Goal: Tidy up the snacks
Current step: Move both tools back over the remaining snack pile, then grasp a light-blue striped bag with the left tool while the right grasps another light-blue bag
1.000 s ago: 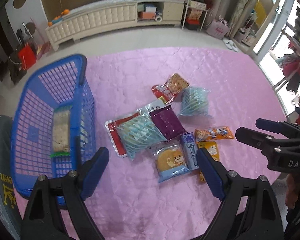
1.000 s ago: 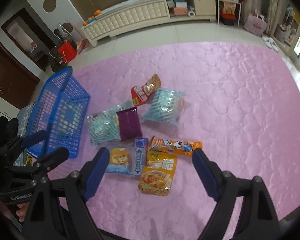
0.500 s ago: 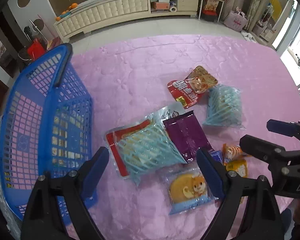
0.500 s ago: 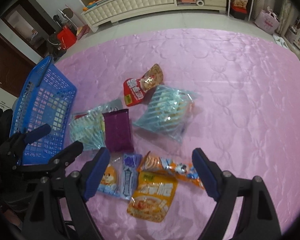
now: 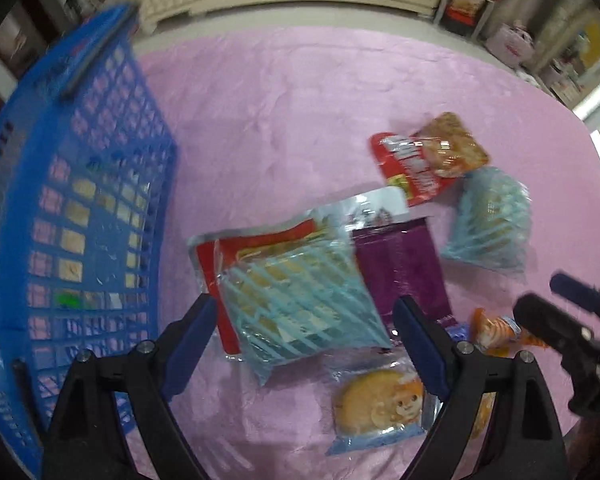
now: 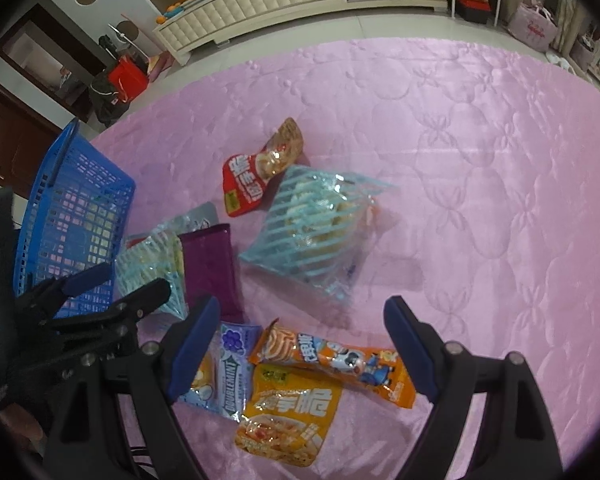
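- A blue basket (image 5: pixel 80 208) stood at the left edge of a pink quilt (image 6: pixel 460 160), with what looked like one pale packet inside.
- About nine snack packets lay loose on the quilt, so most sorting was left.
- The left gripper (image 5: pixel 304 340) was spread wide and empty over a light-blue striped bag (image 5: pixel 300 300).
- The right gripper (image 6: pixel 300 340) was also wide and empty, above an orange packet (image 6: pixel 332 360).
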`<state>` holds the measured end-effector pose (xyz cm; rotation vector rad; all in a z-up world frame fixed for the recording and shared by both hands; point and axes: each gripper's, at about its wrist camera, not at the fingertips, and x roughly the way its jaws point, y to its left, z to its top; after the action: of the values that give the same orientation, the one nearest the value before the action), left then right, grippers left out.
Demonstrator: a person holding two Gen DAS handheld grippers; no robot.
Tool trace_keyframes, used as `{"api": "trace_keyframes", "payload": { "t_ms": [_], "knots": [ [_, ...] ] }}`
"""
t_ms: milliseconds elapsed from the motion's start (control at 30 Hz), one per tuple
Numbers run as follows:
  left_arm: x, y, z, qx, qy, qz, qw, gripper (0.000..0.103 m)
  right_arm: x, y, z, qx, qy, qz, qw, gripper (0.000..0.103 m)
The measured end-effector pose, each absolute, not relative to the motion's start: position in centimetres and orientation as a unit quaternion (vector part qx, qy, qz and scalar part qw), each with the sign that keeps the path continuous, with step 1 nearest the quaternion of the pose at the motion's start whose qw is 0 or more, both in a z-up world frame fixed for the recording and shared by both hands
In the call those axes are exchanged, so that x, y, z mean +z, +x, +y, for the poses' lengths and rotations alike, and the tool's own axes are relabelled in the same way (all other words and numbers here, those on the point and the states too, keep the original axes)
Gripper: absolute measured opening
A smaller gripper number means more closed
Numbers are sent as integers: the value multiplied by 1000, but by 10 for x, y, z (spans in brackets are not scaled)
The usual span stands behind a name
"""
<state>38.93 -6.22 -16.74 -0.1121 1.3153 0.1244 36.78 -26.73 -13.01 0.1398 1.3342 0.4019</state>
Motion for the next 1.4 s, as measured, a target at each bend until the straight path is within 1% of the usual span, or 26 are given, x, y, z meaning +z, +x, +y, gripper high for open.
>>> {"api": "trace_keyframes", "payload": {
  "t_ms": [167, 200, 233, 333, 567, 800, 933, 1033, 1333, 1400],
  "knots": [
    [-178, 395, -50, 56, -85, 618, 780, 87, -137, 362, -271, 187, 61, 618, 761, 87],
    [-180, 395, -47, 52, -97, 623, 774, 82, -136, 361, -273, 187, 61, 619, 761, 87],
    [-182, 396, -45, 50, -106, 626, 771, 71, -135, 360, -276, 185, 63, 619, 761, 87],
    [-182, 393, -42, 43, -107, 621, 775, 60, -132, 359, -285, 176, 65, 619, 763, 87],
    [-158, 375, -42, 15, -97, 598, 796, 59, -116, 356, -300, 152, 59, 612, 774, 87],
    [-135, 364, -34, -1, -81, 571, 817, 59, -101, 365, -299, 133, 81, 608, 779, 87],
    [-129, 373, -37, -1, -77, 567, 820, 59, -109, 380, -289, 127, 111, 620, 766, 87],
    [-122, 377, -44, -5, -59, 563, 824, 59, -118, 392, -281, 117, 111, 626, 763, 87],
    [-135, 392, -55, -9, -29, 558, 829, 59, -138, 416, -258, 113, 99, 633, 759, 87],
    [-137, 393, -56, -10, -28, 559, 829, 59, -146, 422, -257, 100, 99, 645, 751, 85]
  ]
}}
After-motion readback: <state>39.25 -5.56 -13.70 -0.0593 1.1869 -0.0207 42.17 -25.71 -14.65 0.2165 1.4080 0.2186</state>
